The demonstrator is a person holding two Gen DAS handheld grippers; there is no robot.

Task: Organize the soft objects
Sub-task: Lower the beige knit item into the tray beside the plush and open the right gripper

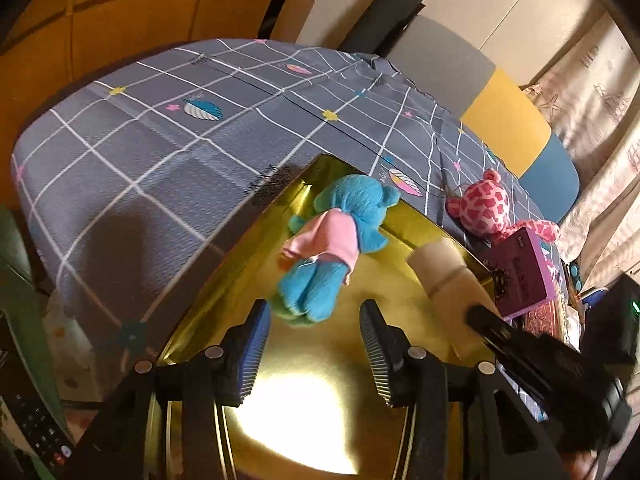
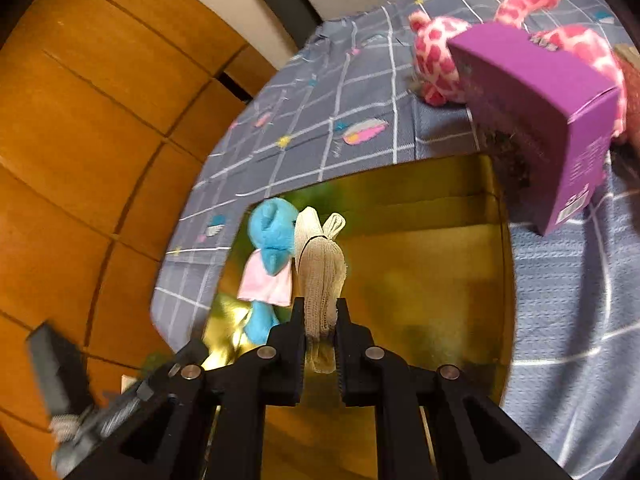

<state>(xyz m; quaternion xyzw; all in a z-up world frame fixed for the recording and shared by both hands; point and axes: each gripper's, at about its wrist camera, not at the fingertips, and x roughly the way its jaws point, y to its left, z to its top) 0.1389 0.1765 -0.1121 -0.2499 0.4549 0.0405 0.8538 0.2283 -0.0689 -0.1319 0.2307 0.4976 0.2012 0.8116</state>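
A blue plush toy in a pink shirt (image 1: 332, 240) lies inside a shiny gold tray (image 1: 320, 380) on the bed. My left gripper (image 1: 314, 314) is open just short of the toy's feet, holding nothing. My right gripper (image 2: 320, 312) is shut on a beige bandage roll (image 2: 320, 276) and holds it over the gold tray (image 2: 432, 280), beside the blue plush (image 2: 270, 256). The roll also shows in the left wrist view (image 1: 448, 276). A pink spotted plush (image 1: 492, 208) lies on the bed beyond the tray; it also shows in the right wrist view (image 2: 436, 52).
A purple box (image 2: 540, 120) stands by the tray's far right corner, in front of the pink plush. The bed has a grey checked sheet (image 1: 160, 132). Wooden panels (image 2: 80, 120) stand to the left. A remote control (image 1: 36, 428) lies at lower left.
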